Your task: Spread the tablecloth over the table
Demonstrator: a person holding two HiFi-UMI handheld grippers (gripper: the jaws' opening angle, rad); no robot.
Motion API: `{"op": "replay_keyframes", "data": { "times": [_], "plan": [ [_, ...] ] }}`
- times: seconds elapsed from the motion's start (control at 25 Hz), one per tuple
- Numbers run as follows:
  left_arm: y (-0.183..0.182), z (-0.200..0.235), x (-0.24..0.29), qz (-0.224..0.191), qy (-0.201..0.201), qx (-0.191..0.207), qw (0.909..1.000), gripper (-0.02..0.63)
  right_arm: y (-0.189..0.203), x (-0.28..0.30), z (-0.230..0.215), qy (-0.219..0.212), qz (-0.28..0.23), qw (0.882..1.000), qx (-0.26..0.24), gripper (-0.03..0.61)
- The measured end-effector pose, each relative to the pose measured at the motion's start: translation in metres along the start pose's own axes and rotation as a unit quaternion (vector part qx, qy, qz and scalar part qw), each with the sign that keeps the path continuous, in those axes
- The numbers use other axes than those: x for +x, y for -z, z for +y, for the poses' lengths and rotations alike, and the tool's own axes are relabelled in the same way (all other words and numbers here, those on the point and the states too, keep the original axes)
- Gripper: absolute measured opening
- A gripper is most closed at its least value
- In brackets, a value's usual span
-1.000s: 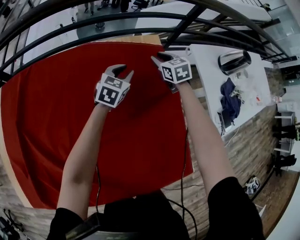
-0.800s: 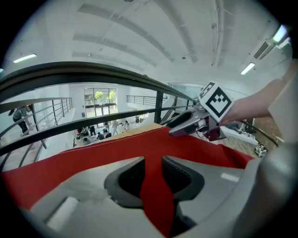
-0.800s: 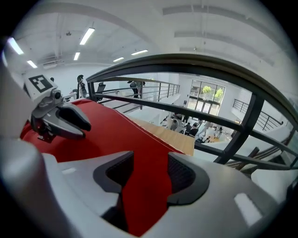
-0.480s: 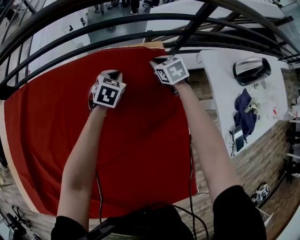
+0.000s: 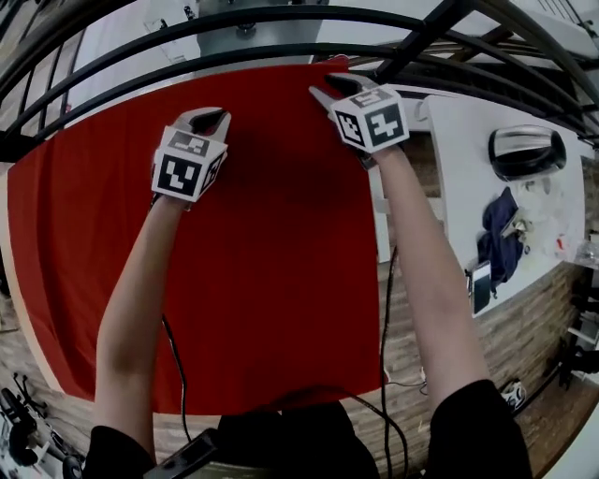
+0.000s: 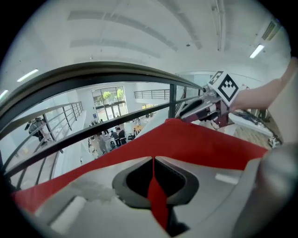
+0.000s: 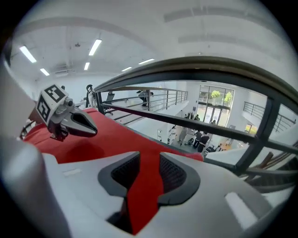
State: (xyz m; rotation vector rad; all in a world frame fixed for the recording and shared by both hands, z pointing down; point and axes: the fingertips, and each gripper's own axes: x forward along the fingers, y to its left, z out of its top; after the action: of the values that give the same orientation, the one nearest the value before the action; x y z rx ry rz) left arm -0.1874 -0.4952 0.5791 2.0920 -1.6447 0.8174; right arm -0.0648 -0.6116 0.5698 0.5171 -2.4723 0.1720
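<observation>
The red tablecloth [image 5: 262, 262] lies flat over the table and reaches the railing side. My left gripper [image 5: 208, 116] rests on its far left part. In the left gripper view its jaws [image 6: 152, 160] are nearly together with a thin fold of the red cloth [image 6: 200, 144] pinched between them, though they have just been opening a little. My right gripper [image 5: 329, 86] sits at the cloth's far right corner. Its jaws [image 7: 148, 162] have just been opening and stand apart, with the cloth [image 7: 107, 139] showing in the gap but not pressed. Each gripper view shows the other gripper [image 6: 205, 104] [image 7: 77, 123].
A black curved railing [image 5: 281, 19] runs just beyond the far edge. At the right stands a white table [image 5: 459, 187] with a shiny helmet-like object [image 5: 526, 152] and a blue garment [image 5: 505, 229]. Wooden floor and cables lie near my body. A lower hall with people is beyond the rail.
Both grippers moved toward the railing and spread apart, the left one leftward. The left jaws went from open to nearly shut. The bare table strip at the far edge is now covered by cloth.
</observation>
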Motion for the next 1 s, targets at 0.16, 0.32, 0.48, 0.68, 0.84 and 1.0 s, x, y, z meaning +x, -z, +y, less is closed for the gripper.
{"op": "replay_keyframes", "data": {
  "times": [0.16, 0.32, 0.48, 0.68, 0.84, 1.0],
  "plan": [
    [0.032, -0.056, -0.083, -0.042, 0.023, -0.074, 0.9961, 0.006, 0.061, -0.066, 0.084, -0.023, 0.017, 0.999, 0.027, 0.069],
    [0.064, -0.113, -0.134, -0.073, 0.017, -0.106, 0.9916, 0.006, 0.081, -0.106, 0.161, -0.036, -0.022, 0.999, 0.03, 0.015],
    [0.098, -0.143, -0.172, -0.065, -0.006, -0.141, 0.9878, 0.005, 0.07, -0.11, 0.249, -0.101, -0.044, 0.994, 0.024, 0.009],
    [0.112, -0.157, -0.234, -0.074, -0.042, -0.148, 0.9853, 0.005, 0.048, -0.128, 0.325, -0.133, -0.051, 0.99, -0.008, 0.009],
    [0.122, -0.156, -0.297, -0.09, -0.069, -0.156, 0.9812, 0.005, 0.042, -0.156, 0.394, -0.156, -0.044, 0.986, -0.026, 0.009],
    [0.154, -0.158, -0.365, -0.107, -0.086, -0.172, 0.9756, 0.005, 0.042, -0.182, 0.483, -0.185, -0.043, 0.981, -0.028, 0.009]
  ]
}}
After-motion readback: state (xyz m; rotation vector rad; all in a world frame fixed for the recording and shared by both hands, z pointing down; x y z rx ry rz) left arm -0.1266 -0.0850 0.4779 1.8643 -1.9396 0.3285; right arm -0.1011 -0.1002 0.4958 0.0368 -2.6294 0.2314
